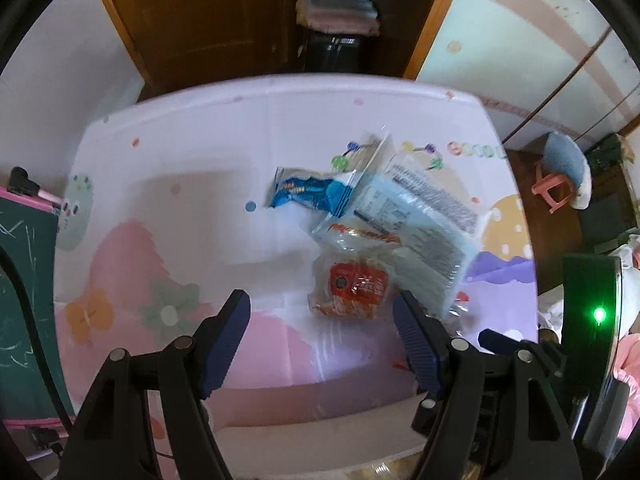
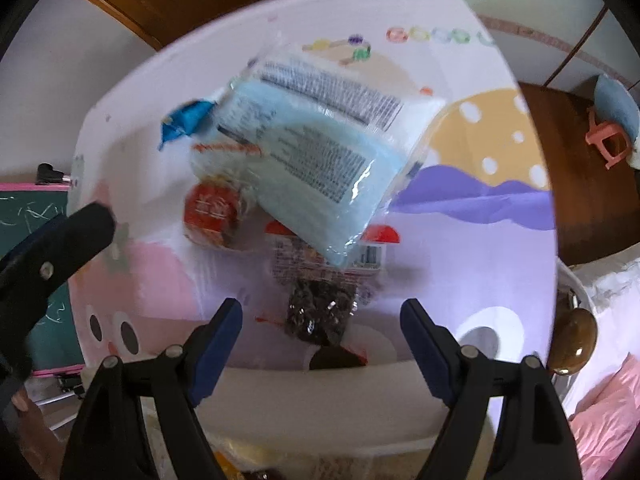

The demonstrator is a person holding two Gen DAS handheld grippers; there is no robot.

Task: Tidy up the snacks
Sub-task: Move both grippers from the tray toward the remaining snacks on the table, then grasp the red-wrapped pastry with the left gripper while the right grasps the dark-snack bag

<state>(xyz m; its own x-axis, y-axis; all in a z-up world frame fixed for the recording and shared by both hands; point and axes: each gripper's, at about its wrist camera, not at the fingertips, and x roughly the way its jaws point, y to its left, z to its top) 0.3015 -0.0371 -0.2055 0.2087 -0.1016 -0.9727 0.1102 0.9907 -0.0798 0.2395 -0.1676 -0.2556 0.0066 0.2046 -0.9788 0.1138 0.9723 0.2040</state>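
Black claw [image 1: 322, 306], ribbed blue pads [image 1: 224, 344]

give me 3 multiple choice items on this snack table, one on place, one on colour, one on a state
1. Where does the big pale blue pack lie?
A. alone at the table's edge
B. on top of other packs
C. on the floor

2. What colour are the gripper pads?
A. dark blue
B. yellow
C. white

3. How does the right gripper stand?
A. shut on the red pack
B. shut on nothing
C. open, holding nothing

Key: 1 B, it overlaps the dark snack pack and the red pack. 2 A, ribbed dark blue pads line the black fingers in both views. 3 C, its jaws stand wide above the table with only air between them.
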